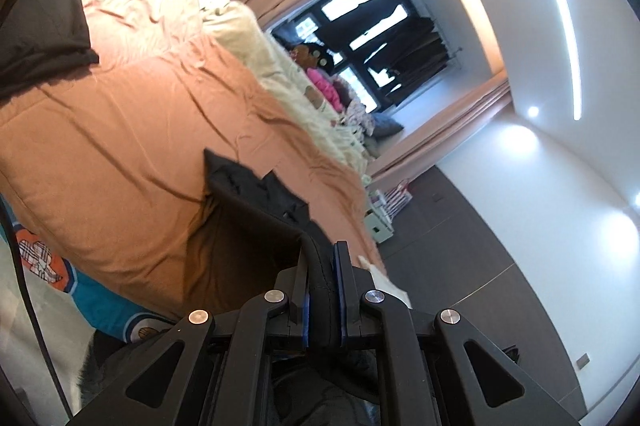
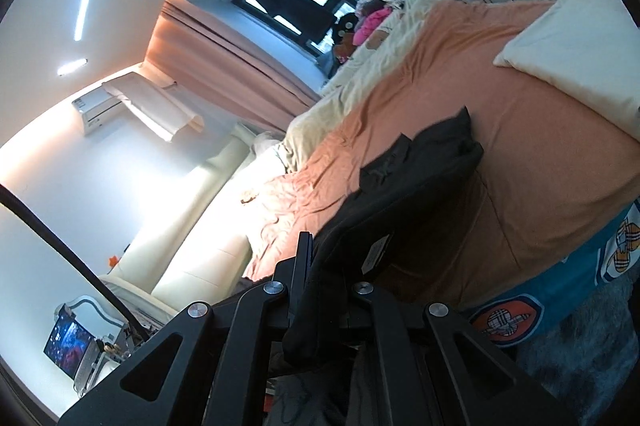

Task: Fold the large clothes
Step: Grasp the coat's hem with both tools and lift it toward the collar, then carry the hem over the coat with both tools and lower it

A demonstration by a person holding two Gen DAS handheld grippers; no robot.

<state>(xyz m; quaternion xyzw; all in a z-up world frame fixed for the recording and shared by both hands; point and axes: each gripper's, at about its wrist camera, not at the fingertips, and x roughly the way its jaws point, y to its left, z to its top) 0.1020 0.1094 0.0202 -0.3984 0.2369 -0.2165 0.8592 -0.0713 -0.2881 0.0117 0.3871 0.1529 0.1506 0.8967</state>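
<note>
The black garment (image 1: 256,202) hangs stretched above the orange bed cover (image 1: 120,130). Your left gripper (image 1: 323,266) pinches one edge of it; your right gripper (image 2: 320,266) pinches another. A folded dark garment (image 1: 40,38) lies farther up the cover.

Left gripper (image 1: 323,258) low centre of frame, jaws pinching an edge of black garment (image 1: 256,194) that stretches up toward mid-frame over the orange bedspread (image 1: 120,130). Folded dark clothing (image 1: 40,34) lies upper left. Window (image 1: 360,22) upper right of centre.
</note>
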